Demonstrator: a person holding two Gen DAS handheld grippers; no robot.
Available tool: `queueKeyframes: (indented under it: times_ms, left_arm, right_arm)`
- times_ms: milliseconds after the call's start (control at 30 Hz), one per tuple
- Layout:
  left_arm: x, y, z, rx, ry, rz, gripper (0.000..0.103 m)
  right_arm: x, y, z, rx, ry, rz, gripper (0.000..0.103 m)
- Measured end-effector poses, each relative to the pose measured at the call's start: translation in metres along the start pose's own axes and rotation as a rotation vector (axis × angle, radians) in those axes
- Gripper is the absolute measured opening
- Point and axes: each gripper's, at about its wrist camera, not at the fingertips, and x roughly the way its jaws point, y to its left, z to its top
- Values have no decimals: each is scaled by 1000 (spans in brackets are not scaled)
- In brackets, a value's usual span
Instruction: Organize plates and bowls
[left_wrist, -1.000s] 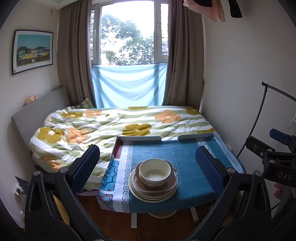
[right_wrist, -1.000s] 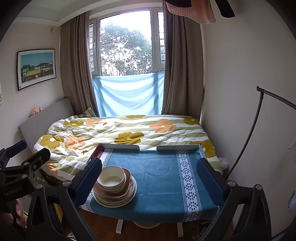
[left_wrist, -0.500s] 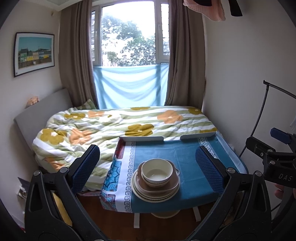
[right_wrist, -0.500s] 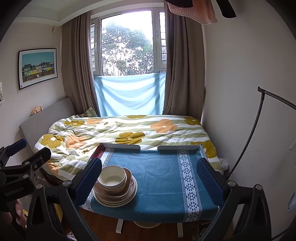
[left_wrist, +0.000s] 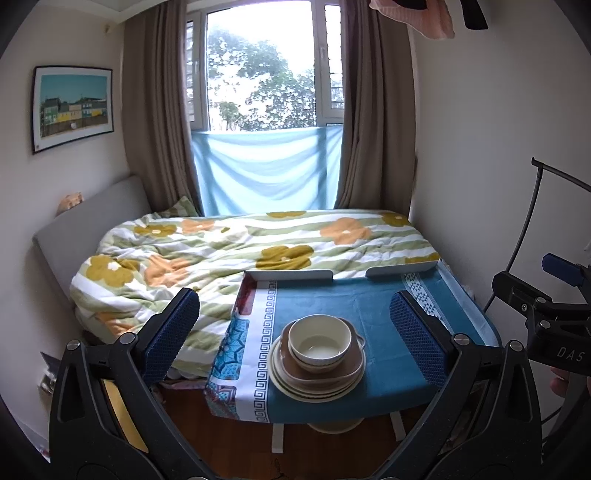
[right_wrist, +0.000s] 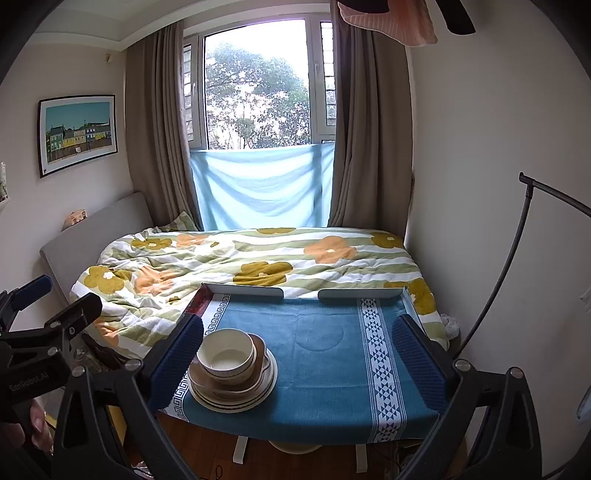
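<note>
A table (left_wrist: 388, 384) stands at the foot of a bed (left_wrist: 236, 251), with a cloth (left_wrist: 317, 299) spread over it. On the cloth, near the table's front left corner, sits a stack of plates (left_wrist: 314, 387); a dish (left_wrist: 325, 369) lies on the plates and a bowl (left_wrist: 319, 341) sits in the dish. In the right wrist view the stack (right_wrist: 232, 395) is at the table's left, with the bowl (right_wrist: 226, 354) on top, and the rest of the cloth (right_wrist: 332, 354) is bare. Two rails (left_wrist: 290, 275) line the table's far edge, against the bed. Behind the bed is a window (left_wrist: 264, 74) between curtains (left_wrist: 159, 122). A picture (left_wrist: 72, 107) hangs on the left wall. A stand (right_wrist: 517, 258) rises right of the table.
</note>
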Motion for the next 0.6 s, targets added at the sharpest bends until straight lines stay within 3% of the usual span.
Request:
queueKeyframes:
  times_ms: [600]
  left_arm:
    - [10, 5, -5, 9, -13, 44, 103]
  right_arm:
    - [12, 9, -4, 0, 21, 3, 102]
